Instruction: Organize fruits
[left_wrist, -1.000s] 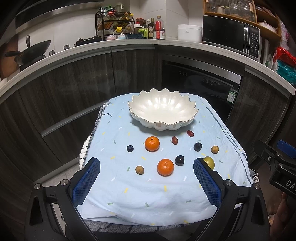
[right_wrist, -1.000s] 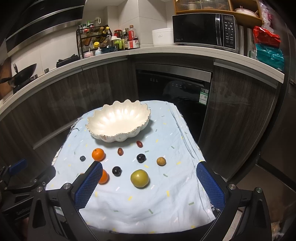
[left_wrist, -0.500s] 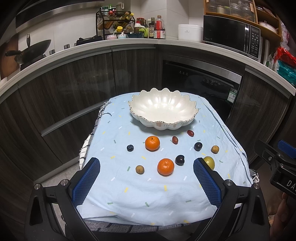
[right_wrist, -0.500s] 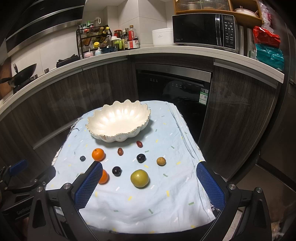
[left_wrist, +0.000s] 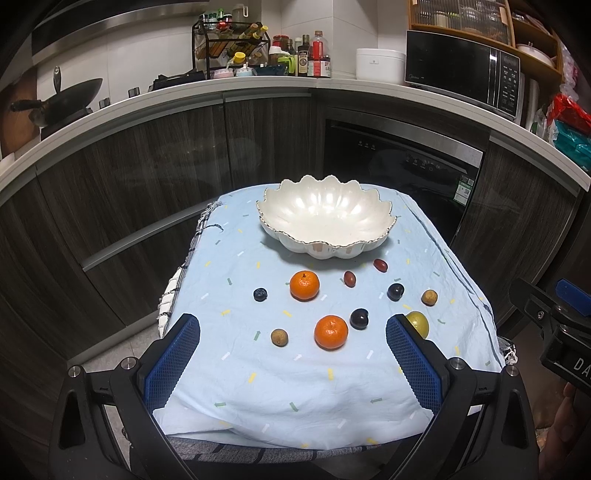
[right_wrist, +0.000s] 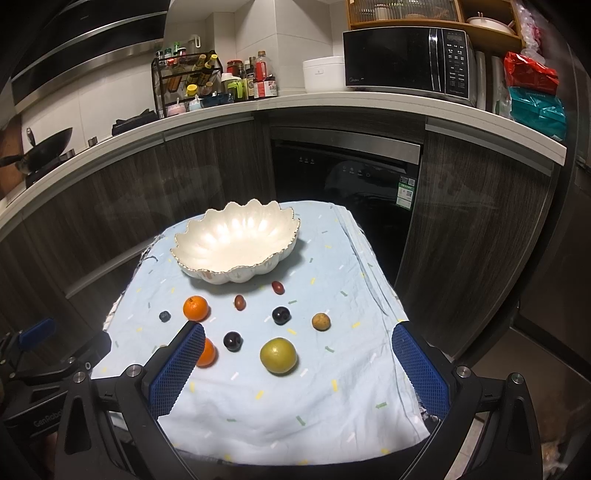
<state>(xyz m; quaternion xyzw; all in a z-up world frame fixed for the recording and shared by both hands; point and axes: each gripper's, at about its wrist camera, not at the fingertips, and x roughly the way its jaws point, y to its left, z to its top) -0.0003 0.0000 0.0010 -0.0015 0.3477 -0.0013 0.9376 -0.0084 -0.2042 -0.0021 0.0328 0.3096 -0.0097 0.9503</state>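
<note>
Both claws, left claw and right claw, hang wide open and empty over the cloth-covered counter; fruits lie scattered just before the empty white bowl.

Left view: right pad covers part of the green fruit; right gripper cut off at the right edge. Right view: left pad hides half the near orange and nearly all of a small brown fruit behind it. Bottle labels too small to read.
</note>
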